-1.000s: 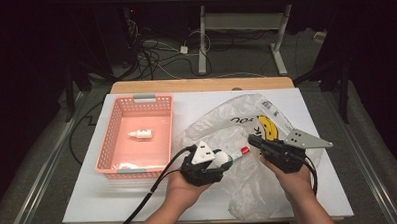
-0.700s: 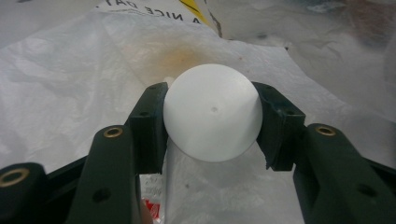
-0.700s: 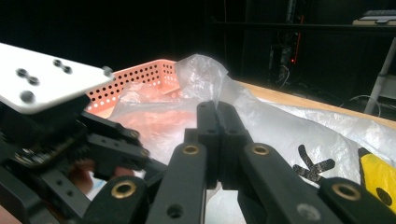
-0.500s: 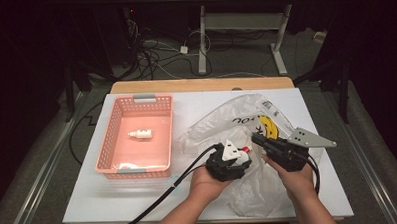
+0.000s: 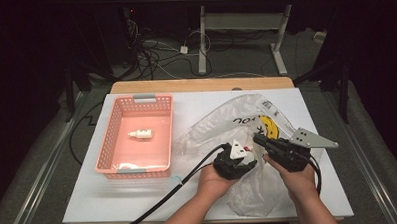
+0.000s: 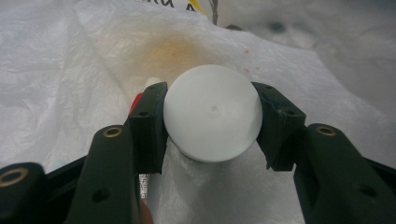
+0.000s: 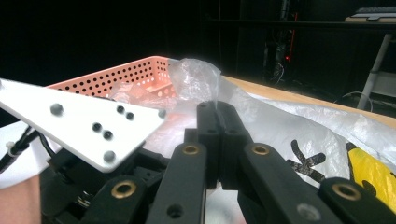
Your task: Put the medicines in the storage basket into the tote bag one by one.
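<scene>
High view: both hands are working at the lower centre-right of the frame over a crumpled clear plastic bag (image 5: 237, 135) lying on the white table (image 5: 89, 206). The right gripper (image 5: 260, 139) is pinching a fold of the bag, apparently to hold its mouth up, while the left gripper (image 5: 247, 158) is holding a white bottle just beside it. A pink basket (image 5: 117, 167) is sitting at centre left, well apart, with a small bottle (image 5: 140, 134) lying inside; nothing is standing between bag and basket. Left gripper view: the jaws are clamping a round white bottle (image 6: 212, 119) from both sides at mid-frame, its end facing the camera, bag film lying beneath. Right gripper view: the jaws are pressing together on a thin peak of bag film (image 7: 198, 77) at upper centre; the left gripper's white plate (image 7: 79, 126) is crowding the left side, basket rim (image 7: 116, 72) behind.
</scene>
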